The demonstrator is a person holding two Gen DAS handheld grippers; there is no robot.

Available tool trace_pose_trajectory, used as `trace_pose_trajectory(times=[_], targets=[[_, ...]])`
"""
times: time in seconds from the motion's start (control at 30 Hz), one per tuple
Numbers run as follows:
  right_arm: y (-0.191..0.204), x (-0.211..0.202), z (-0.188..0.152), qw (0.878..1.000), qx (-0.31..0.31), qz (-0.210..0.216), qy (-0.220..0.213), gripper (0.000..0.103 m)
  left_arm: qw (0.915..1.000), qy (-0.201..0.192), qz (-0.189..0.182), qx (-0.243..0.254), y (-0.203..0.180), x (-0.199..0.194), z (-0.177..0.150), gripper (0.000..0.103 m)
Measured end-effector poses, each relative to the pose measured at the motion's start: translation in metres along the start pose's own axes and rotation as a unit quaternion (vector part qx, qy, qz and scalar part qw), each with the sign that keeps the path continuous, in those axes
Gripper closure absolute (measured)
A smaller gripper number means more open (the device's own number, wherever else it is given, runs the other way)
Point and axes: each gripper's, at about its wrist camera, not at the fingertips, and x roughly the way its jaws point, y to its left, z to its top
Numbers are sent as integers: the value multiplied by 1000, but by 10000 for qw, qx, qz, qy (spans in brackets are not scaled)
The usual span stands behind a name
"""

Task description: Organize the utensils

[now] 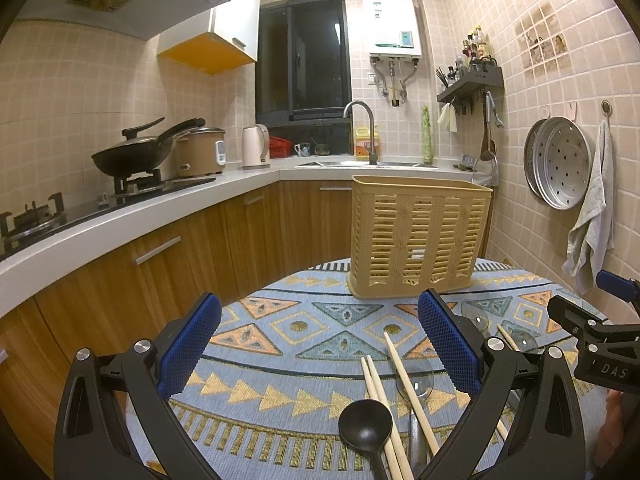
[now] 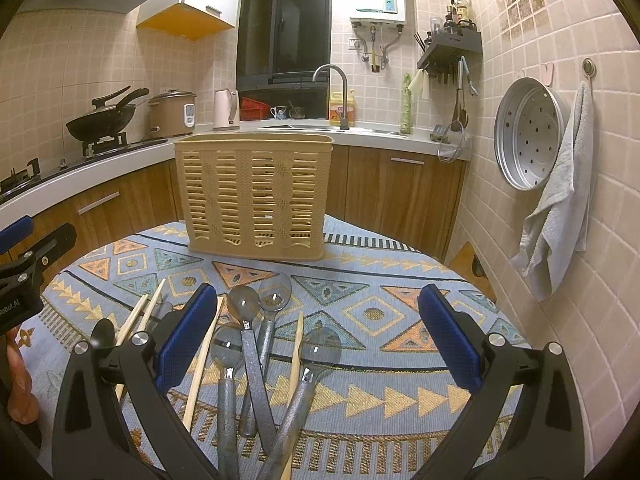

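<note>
- Left gripper [image 1: 320, 344]: level, low over the patterned tablecloth [image 1: 280, 364], pointing toward the utensil basket [image 1: 416, 236]; jaws spread wide, nothing between the blue pads
- Right gripper [image 2: 316, 340]: same low, forward pose, jaws spread wide and holding nothing; in the left wrist view it shows at the right edge [image 1: 592, 336], beside the left gripper
- A bit of the person's hand [image 2: 20, 384] visible at the left edge of the right wrist view, behind the left gripper
- Utensil basket: beige slotted plastic, upright at the far side of the table, long side facing both cameras
- Black ladle [image 1: 366, 424]: bowl toward the basket, handle running back to the camera, lying between the left jaws
- Wooden chopsticks [image 1: 404, 384]: loose on the cloth, long axes roughly toward the basket, slightly fanned; two touch the ladle
- Clear spoons with grey handles [image 2: 256, 360]: four in a loose overlapping pile, bowls toward the basket, handles toward the camera, near the right gripper's left finger
- One chopstick [image 2: 296, 360] lies among the spoons
</note>
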Motion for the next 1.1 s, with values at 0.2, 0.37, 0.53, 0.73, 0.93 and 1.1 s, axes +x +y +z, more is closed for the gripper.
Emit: trace_pose_trajectory(times=[0.2, 0.37, 0.53, 0.73, 0.93, 1.1], targets=[[0, 2, 0, 10000, -19, -5, 16, 6, 10000, -16, -14, 33, -1, 0, 0, 7], [1, 3, -2, 10000, -49, -13, 15, 6, 10000, -17, -18, 32, -1, 0, 0, 7], [1, 3, -2, 10000, -42, -12, 15, 6, 10000, -22, -15, 32, -1, 0, 0, 7], [1, 3, -2, 10000, -50, -22, 15, 6, 10000, -5, -15, 21, -1, 0, 0, 7], [2, 5, -2, 9999, -32, -87, 62, 6, 9994, 176, -232, -173, 7, 6, -1, 8], [-5, 8, -2, 9993, 143, -261, 225, 6, 9872, 1240, -804, -600, 34, 34, -1, 30]])
